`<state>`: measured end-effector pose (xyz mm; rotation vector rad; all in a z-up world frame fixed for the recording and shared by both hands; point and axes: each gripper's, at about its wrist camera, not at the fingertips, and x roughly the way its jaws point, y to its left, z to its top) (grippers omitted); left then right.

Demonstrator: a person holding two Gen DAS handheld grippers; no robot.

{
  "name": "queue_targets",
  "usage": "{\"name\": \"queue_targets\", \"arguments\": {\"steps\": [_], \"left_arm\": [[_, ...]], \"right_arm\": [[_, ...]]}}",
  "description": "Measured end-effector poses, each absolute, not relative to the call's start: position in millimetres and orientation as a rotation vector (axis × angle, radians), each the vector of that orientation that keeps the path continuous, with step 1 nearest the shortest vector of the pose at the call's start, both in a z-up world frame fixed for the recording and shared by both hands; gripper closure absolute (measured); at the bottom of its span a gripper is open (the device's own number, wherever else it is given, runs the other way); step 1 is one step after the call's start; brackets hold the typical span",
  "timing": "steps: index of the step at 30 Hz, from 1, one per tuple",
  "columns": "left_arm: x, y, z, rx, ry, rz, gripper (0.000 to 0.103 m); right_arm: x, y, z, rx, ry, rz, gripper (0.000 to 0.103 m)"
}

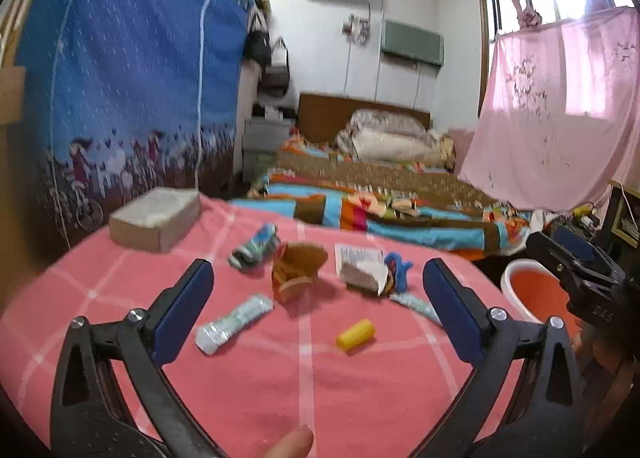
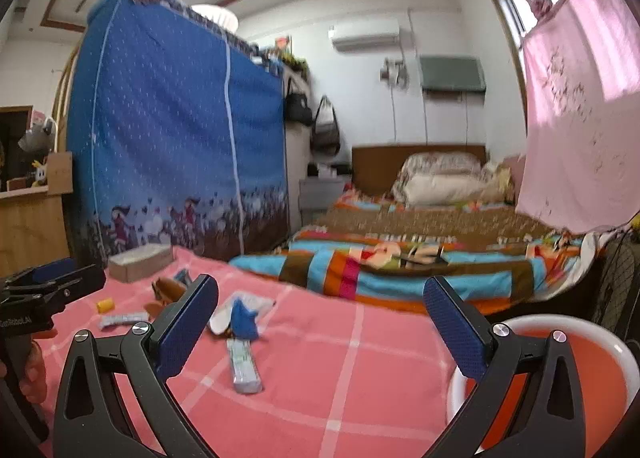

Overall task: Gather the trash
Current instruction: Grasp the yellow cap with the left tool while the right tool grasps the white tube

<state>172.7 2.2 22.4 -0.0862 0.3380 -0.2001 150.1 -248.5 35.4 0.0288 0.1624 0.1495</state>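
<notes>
On the pink checked bench (image 1: 120, 338), left to right: white wrapper (image 1: 234, 324), brown paper scrap (image 1: 298, 272), yellow cap (image 1: 356, 334), torn carton (image 1: 362, 268); orange bin (image 1: 536, 292) beside. My left hand-held gripper (image 1: 318, 310) and right hand-held gripper (image 2: 320, 328) are wide, empty. I'd straddle the wrapper squarely before closing.

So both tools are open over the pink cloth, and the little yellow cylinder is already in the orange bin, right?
Not quite. The yellow cylinder lies on the pink cloth, not in the orange bin; the left wrist view shows it. Left tool and right tool are both open.
</notes>
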Motion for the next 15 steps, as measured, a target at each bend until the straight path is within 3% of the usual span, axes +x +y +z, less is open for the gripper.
{"name": "queue_targets", "arguments": {"steps": [6, 9, 12, 15], "left_arm": [[191, -4, 9, -0.075, 0.482, -0.256, 0.004], [199, -7, 1, -0.065, 0.561, -0.286, 0.015], [205, -10, -5, -0.071, 0.615, -0.312, 0.026], [208, -11, -8, -0.075, 0.653, -0.335, 0.032]], "right_arm": [[172, -242, 25, 0.029, 0.294, 0.166, 0.001], [177, -238, 21, 0.027, 0.332, 0.183, 0.008], [184, -233, 17, 0.018, 0.382, 0.216, 0.021], [191, -229, 12, 0.017, 0.436, 0.259, 0.033]]}}
